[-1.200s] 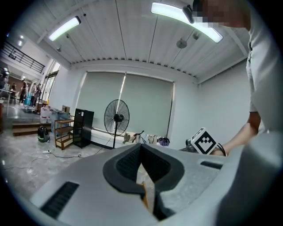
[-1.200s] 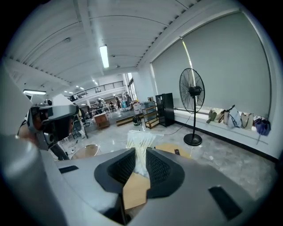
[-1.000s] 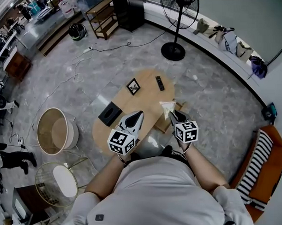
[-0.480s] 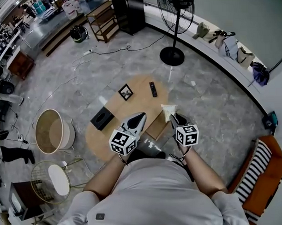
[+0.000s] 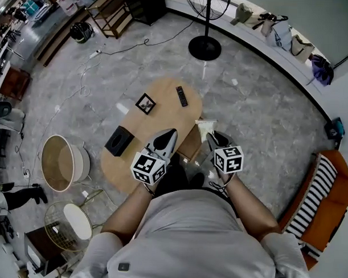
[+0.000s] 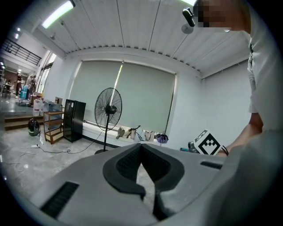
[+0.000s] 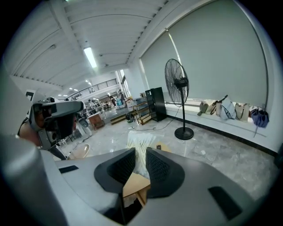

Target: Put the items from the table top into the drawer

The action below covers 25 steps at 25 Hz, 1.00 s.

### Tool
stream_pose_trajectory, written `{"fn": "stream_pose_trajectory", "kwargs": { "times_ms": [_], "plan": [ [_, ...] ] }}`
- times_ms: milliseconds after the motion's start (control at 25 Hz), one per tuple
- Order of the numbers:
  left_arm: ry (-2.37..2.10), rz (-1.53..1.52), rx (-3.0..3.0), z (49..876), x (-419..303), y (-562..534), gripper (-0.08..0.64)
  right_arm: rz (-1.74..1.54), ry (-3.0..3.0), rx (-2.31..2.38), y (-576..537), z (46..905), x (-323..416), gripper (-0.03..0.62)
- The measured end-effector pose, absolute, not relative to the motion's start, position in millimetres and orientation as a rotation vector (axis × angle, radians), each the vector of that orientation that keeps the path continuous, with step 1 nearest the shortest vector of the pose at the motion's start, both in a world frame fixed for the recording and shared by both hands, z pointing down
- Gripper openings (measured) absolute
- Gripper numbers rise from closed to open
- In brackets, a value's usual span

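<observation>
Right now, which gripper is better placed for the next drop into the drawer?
Right. The right gripper is shut on the white packet, close to the pulled-out drawer. The left gripper is shut and empty.

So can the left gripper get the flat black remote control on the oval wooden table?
Probably yes. The flat black remote control lies at the far end of the oval wooden table, nothing covering it. The left gripper hovers over the near side, empty, but its jaws are shut and must open first.
</observation>
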<state>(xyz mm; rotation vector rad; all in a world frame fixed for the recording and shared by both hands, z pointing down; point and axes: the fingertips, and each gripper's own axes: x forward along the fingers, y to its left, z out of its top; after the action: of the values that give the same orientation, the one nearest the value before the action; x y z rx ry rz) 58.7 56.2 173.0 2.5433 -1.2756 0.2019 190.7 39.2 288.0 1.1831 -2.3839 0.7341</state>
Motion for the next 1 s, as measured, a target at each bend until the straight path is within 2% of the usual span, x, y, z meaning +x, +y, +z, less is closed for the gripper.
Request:
{"fn": "stream_pose_trajectory", "kwargs": {
  "times_ms": [520, 1000],
  "plan": [
    [-1.138, 0.405, 2.509, 270.3, 59.7, -34.3, 0.009, 0.960, -2.211, 1.223, -17.2, 403.8, 197.4, 0.089],
    [-1.003, 0.524, 2.452, 420.7, 67.9, -72.0, 0.009, 1.119, -2.032, 1.219, -18.4, 572.4, 192.6, 0.089]
  ]
}}
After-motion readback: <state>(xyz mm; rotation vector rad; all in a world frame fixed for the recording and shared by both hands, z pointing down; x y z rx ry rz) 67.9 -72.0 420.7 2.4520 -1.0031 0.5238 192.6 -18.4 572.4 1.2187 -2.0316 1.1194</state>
